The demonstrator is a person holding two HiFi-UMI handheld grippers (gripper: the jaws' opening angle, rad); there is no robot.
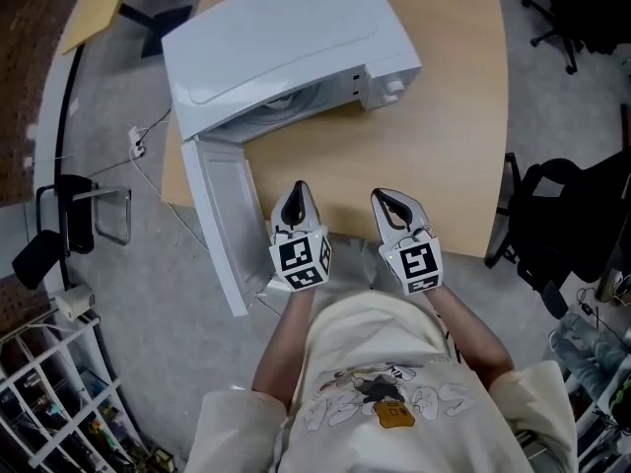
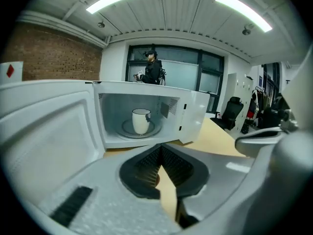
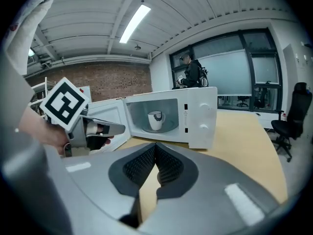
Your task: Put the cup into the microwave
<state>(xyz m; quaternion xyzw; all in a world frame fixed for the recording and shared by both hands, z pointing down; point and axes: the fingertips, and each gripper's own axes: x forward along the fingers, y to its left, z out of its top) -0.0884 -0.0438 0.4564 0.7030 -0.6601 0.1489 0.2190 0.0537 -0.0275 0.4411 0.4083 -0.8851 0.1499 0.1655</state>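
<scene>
A white cup (image 2: 141, 120) with a dark rim stands upright on the turntable inside the white microwave (image 1: 286, 37); the right gripper view also shows the cup (image 3: 155, 120) there. The microwave door (image 1: 219, 220) hangs wide open to the left, out past the table's front edge. My left gripper (image 1: 299, 187) is near the table's front edge, just right of the door, shut with nothing in it. My right gripper (image 1: 380, 197) is beside it, also shut and empty. Both point toward the microwave and are well short of it. The head view hides the cup under the microwave's top.
The microwave sits at the back left of a wooden table (image 1: 434, 156). A black office chair (image 1: 567, 225) stands to the table's right. A white wire rack (image 1: 49, 402) is on the floor at lower left. A person (image 2: 152, 67) stands far behind the microwave.
</scene>
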